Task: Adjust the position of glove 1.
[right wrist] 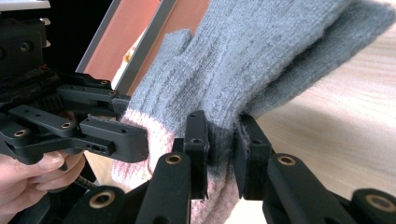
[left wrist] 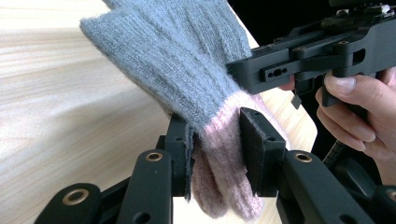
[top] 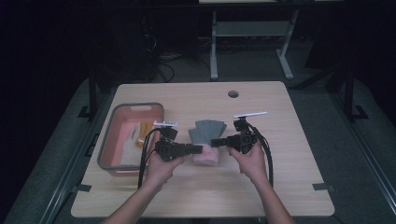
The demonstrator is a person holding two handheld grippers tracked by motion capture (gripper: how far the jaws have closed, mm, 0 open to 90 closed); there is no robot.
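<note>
- a grey knit glove (top: pixel 208 129) with a pink cuff (top: pixel 206 157) lies at the centre of the high view on the wooden table (top: pixel 280 140), fingers toward the top of the frame, cuff toward the bottom.
- the left gripper (left wrist: pixel 215 140) pinches the cuff from the frame's left; its jaws are partly spread around thick knit.
- the right gripper (right wrist: pixel 220 140) pinches the cuff band from the right, jaws nearly pressed together.
- both hands sit equally near; the glove's long axis runs across the line between the jaws.
- a pink basket (top: pixel 108 140) stands at the left.
</note>
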